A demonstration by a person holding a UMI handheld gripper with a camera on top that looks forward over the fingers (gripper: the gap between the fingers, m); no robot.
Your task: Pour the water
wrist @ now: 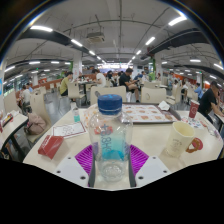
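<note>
While we look along the gripper (111, 165), its two fingers press their purple pads (86, 157) against either side of a clear water bottle (111, 140) with a blue cap (110, 103), gripping it upright above the pale table (160, 165). Just right of the bottle we see a paper cup (181, 137); a red packet (50, 147) lies left, and a printed tray (146, 114) lies beyond.

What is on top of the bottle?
A blue cap tops the bottle, which stands between the gripper fingers. The mouth beneath the cap is hidden.
</note>
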